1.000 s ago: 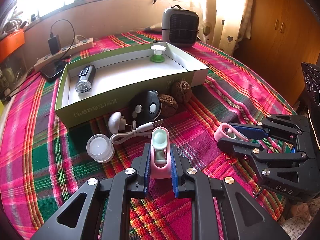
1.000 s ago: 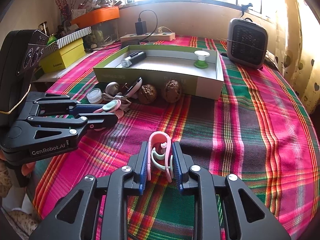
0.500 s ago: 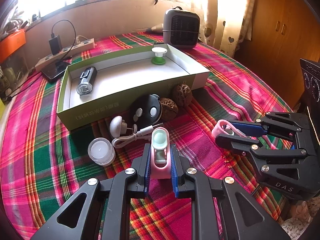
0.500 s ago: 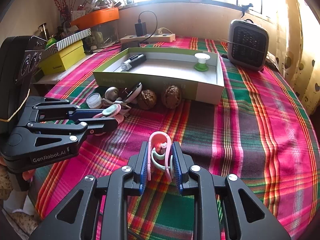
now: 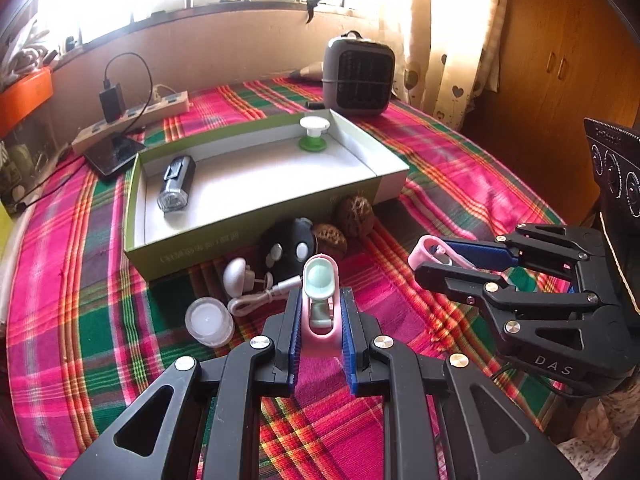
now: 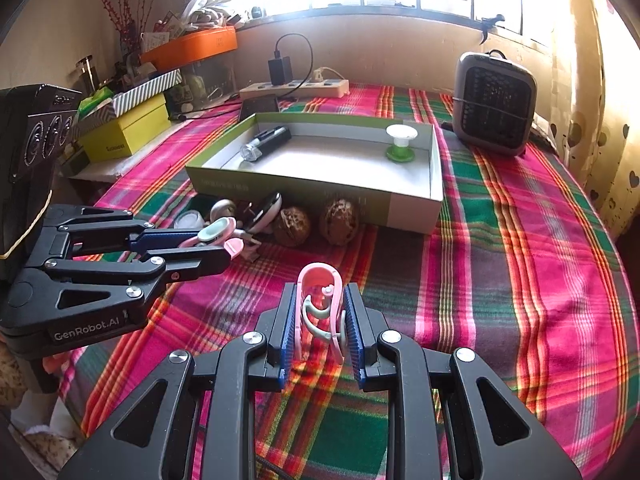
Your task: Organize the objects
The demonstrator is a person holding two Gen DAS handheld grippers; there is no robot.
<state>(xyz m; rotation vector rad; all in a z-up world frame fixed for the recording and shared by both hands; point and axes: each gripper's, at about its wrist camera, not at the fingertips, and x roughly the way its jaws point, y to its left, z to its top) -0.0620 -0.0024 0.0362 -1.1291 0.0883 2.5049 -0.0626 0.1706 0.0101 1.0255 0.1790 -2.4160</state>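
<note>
Left wrist view looked down along its fingers from close above the plaid cloth [image 5: 460,184]; right wrist view likewise, from the opposite side. Both shared the green box [image 5: 256,216] [image 6: 320,188].

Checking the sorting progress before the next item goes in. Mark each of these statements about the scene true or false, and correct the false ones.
1. Both claws hold a pink clip. True: the left claw grips one pink clip and the right claw another pink clip.
2. The green box is empty. False: the green box holds a black flashlight and a green-and-white spool.
3. Two walnuts lie outside the box, against its front wall. True: the walnuts are on the cloth there.
4. The white cable is inside the box. False: the white cable lies on the plaid cloth in front of it.
5. The small heater sits in the box. False: the small heater stands behind it.
</note>
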